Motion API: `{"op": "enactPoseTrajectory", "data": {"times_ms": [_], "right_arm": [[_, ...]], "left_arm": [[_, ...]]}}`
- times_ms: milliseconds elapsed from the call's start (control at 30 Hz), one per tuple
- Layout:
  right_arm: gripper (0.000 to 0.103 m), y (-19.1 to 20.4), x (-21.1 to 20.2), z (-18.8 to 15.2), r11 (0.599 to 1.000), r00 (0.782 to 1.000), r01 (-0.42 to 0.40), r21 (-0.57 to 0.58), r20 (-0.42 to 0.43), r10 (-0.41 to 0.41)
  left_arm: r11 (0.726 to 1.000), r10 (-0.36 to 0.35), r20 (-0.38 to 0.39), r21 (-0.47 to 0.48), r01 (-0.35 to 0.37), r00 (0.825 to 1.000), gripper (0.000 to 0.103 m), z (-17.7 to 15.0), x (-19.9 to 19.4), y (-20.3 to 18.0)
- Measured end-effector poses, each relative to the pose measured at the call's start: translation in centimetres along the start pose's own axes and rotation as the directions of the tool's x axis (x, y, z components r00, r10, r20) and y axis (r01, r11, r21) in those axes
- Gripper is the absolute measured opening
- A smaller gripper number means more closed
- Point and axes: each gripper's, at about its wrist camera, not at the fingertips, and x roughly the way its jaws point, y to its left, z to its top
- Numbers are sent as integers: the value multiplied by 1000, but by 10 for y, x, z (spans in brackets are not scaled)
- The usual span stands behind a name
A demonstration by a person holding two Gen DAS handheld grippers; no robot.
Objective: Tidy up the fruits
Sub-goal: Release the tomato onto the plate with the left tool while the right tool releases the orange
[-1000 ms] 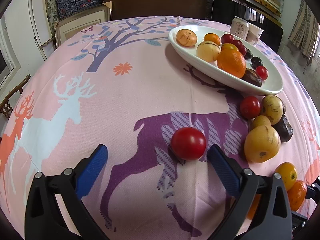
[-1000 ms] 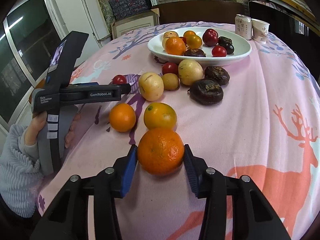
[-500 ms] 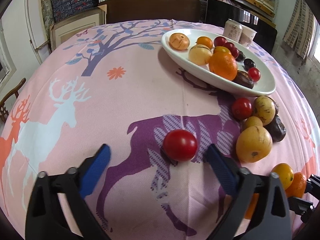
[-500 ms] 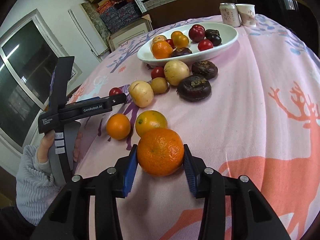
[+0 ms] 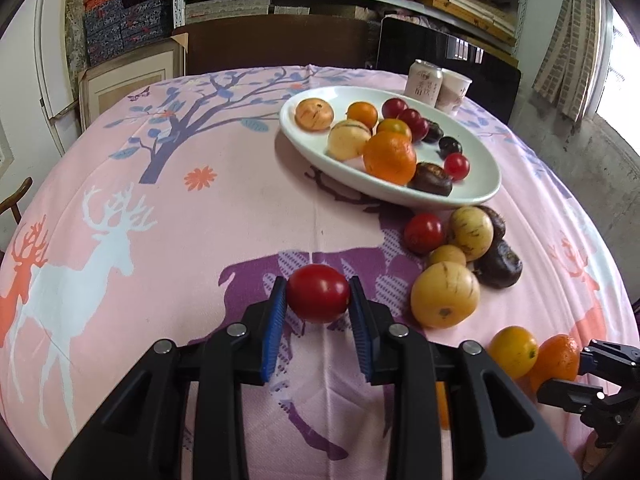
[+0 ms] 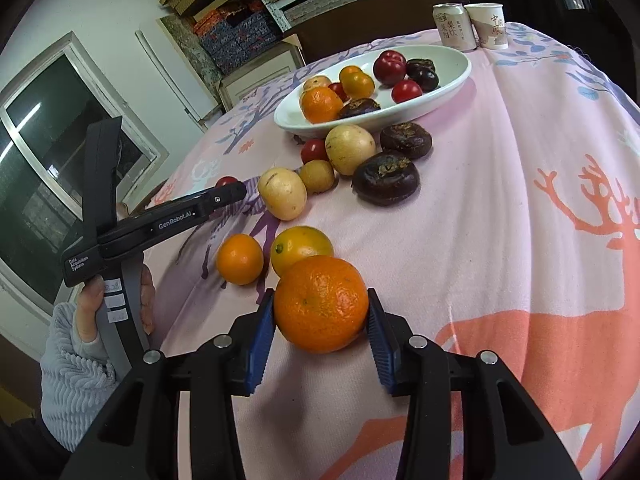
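My left gripper (image 5: 319, 304) is clamped low centre; my right gripper (image 6: 321, 316) likewise, pads pressed on fruit.

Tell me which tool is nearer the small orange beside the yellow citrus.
Right. The right tool, shut on a big orange, sits just in front of the small orange. The left tool, shut on a red tomato, is farther off, to its left.
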Motion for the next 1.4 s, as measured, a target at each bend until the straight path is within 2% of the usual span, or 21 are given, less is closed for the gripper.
{"op": "enactPoseTrajectory", "data": {"times_ms": [100, 267, 400, 600, 667, 700, 767, 833, 933, 1067, 1233, 1400], "right_arm": [[44, 0, -12, 18, 999, 998, 27, -20, 50, -26], [44, 0, -21, 82, 992, 986, 109, -65, 138, -99], [44, -16, 8, 137, 981, 972, 185, -56, 155, -175], [44, -30, 51, 174, 975, 967, 218, -47, 143, -209], [45, -38, 58, 178, 970, 960, 240, -39, 156, -232], [46, -41, 61, 179, 966, 956, 254, -38, 161, -245], [46, -51, 66, 179, 967, 958, 252, -29, 145, -246], [50, -63, 64, 179, 974, 963, 225, 13, 146, -225], [56, -71, 58, 179, 982, 970, 179, 53, 158, -185], [57, -66, 44, 174, 986, 967, 160, 56, 192, -168], [64, -58, 25, 154, 988, 962, 143, 62, 228, -153], [66, -54, 14, 118, 988, 967, 131, 80, 207, -146]], "left_arm": [[1000, -1, 33, 0, 1, 999, 30, 19, -7, -3], [998, -15, 61, 55, 12, 998, 30, 63, 0, -26], [998, -34, 70, 63, 30, 997, 30, 94, 24, -41], [994, -91, 33, 68, 89, 995, 30, 133, 66, -58], [990, -93, 25, 109, 90, 995, 30, 140, 77, -72], [991, -70, 29, 121, 66, 997, 33, 143, 83, -75], [989, -79, 27, 126, 75, 996, 47, 145, 91, -77], [992, -82, 34, 100, 78, 996, 73, 143, 96, -73], [995, -70, 66, 82, 64, 995, 90, 139, 90, -68], [998, -26, 147, 57, 18, 989, 99, 130, 62, -57], [996, 60, 198, 50, -71, 978, 99, 98, 28, -43], [997, 75, 201, -18, -73, 977, 99, 61, 3, -23]]}}
